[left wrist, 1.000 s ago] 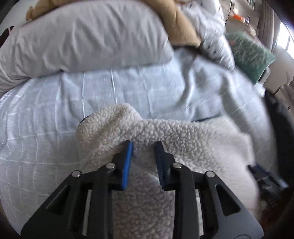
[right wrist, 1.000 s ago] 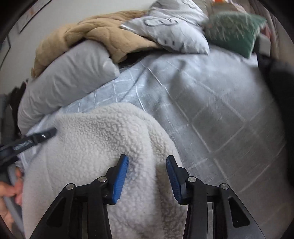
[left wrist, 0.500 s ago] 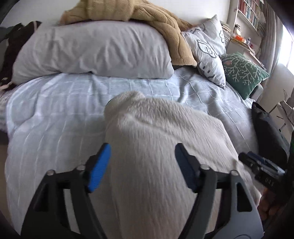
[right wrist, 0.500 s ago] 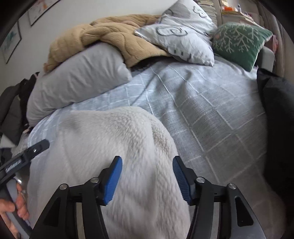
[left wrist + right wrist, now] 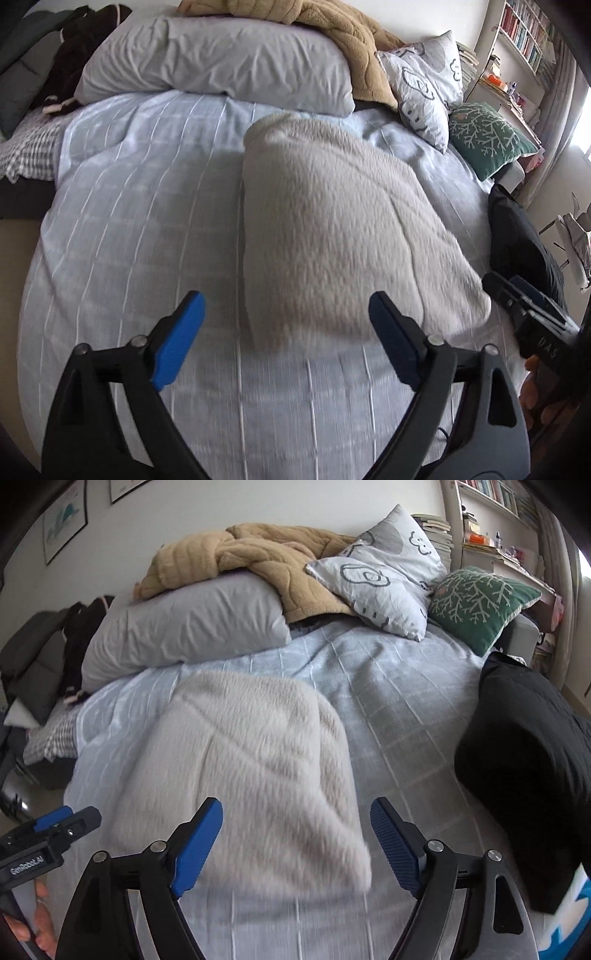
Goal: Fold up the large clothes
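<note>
Both the left gripper and right gripper have just opened and backed off empty toward six o'clock, leaving the fleece garment folded on the bed, seemingly finished.

The folded fleece lies mid-bed; pillows sit behind it, a blanket on them, perhaps a bag to its right.

In the right wrist view, white lettering "GenRobot.AI" stands on the side of the black plastic body of the left gripper, low at the frame's left edge, just above the person's fingers.
</note>
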